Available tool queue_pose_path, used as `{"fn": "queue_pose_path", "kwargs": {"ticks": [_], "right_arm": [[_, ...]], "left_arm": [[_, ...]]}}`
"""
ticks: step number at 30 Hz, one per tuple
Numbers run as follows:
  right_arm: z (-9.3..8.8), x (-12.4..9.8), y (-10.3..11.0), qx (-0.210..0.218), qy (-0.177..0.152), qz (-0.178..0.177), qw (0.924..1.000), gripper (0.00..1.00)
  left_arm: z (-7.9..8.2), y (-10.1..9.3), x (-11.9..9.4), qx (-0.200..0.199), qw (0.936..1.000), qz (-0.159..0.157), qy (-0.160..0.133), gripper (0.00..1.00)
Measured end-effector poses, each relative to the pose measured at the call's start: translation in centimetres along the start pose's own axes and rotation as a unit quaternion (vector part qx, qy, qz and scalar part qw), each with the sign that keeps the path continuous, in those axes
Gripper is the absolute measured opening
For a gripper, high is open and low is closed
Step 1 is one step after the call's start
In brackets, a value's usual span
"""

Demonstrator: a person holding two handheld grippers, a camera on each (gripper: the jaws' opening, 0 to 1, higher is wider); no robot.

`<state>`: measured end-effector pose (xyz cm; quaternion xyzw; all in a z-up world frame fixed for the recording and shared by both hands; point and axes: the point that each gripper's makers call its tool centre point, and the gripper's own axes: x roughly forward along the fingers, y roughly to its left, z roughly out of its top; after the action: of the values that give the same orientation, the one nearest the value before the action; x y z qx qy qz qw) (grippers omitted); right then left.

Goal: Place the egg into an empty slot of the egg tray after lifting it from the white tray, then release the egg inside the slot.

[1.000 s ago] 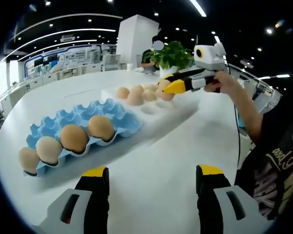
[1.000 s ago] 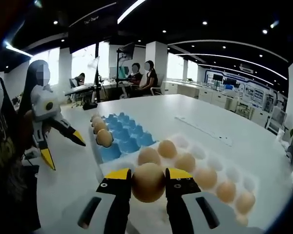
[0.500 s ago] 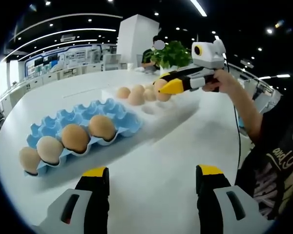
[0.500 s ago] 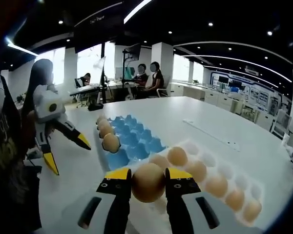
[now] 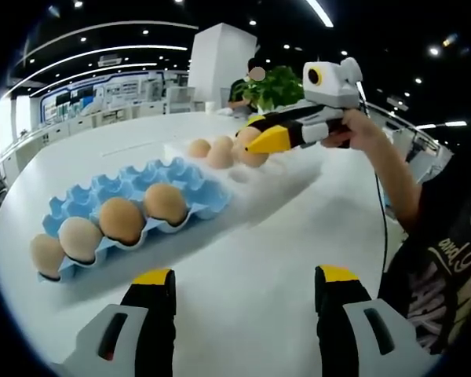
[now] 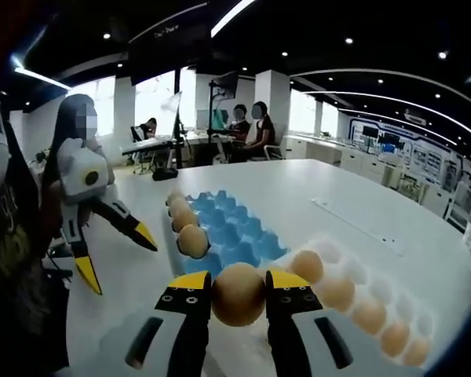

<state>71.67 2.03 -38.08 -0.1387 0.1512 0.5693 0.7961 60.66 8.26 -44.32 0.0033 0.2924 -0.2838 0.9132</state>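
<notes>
Open-plan office with dark ceiling, strip lights and a large white table (image 5: 243,259). On the table lie a blue egg tray (image 5: 133,206) and, just beside it, a white tray (image 6: 353,271).

Right gripper (image 6: 238,292): jaws pressed against both sides of a brown egg (image 6: 238,294), pinching it clear of the table, above the near end of the white tray and close to the blue egg tray. In the left gripper view the same gripper appears at upper right, held in a hand (image 5: 359,129), with the egg at its yellow jaw tips over the white tray.

Left gripper (image 5: 243,287): jaws spread wide, nothing between them, hovering above bare table. In the right gripper view it appears at left, its jaws likewise apart.

Blue egg tray: four eggs along one edge row, remaining slots vacant. White tray: one row of brown eggs; the exact count is uncertain in the distorted margin.

Lettering: pale print on the person's dark shirt (image 5: 447,275), partly cut off and not reliably legible.
</notes>
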Motion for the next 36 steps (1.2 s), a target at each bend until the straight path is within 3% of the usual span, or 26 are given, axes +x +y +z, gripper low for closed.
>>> {"fn": "queue_pose_path", "kwargs": {"ticks": [21, 36], "right_arm": [[1.1, 2.9, 2.4, -0.011, -0.003, 0.043, 0.999, 0.28], [1.1, 3.5, 3.3, -0.008, -0.004, 0.067, 0.9977, 0.28]], "left_arm": [[-0.2, 0.6, -0.3, -0.007, 1.0, 0.006, -0.001, 0.73], [-0.4, 1.0, -0.3, -0.011, 0.9999, 0.01, 0.0, 0.73]]}}
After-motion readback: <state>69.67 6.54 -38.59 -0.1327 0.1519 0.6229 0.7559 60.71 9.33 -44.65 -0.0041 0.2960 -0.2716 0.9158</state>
